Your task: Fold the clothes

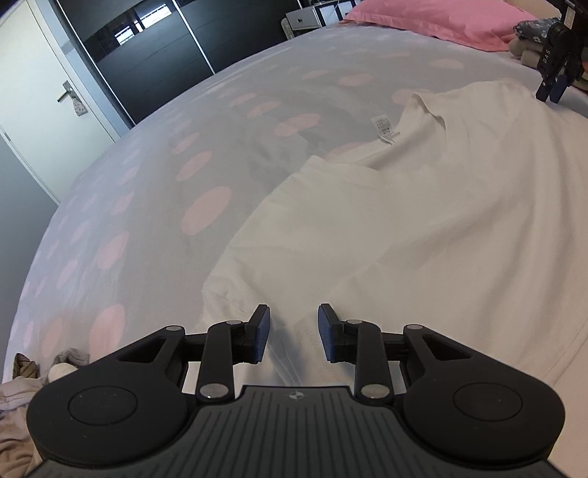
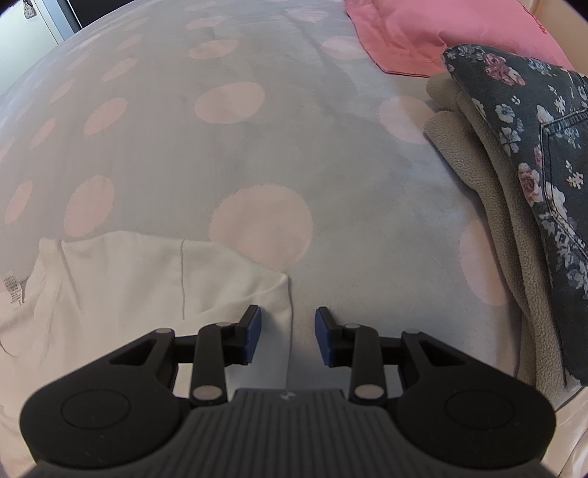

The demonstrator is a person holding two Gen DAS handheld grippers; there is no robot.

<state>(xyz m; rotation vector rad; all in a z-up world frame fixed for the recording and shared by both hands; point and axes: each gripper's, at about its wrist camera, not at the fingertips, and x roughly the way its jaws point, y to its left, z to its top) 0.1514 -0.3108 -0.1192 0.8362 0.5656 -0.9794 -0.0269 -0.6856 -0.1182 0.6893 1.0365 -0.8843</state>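
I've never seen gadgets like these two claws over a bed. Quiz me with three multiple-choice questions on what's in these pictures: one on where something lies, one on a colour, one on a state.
1. Where is the floral garment?
A. on the beige fleece
B. under the white T-shirt
C. on the floor

2. What colour is the pillow?
A. green
B. pink
C. black

3. How is the left claw?
A. shut on the T-shirt
B. open above the T-shirt
C. out of view

Answers: 1 A, the floral cloth tops the fleece stack beside the pillow. 2 B, it is plainly pink. 3 B, a clear gap shows between its blue pads, with nothing pinched.
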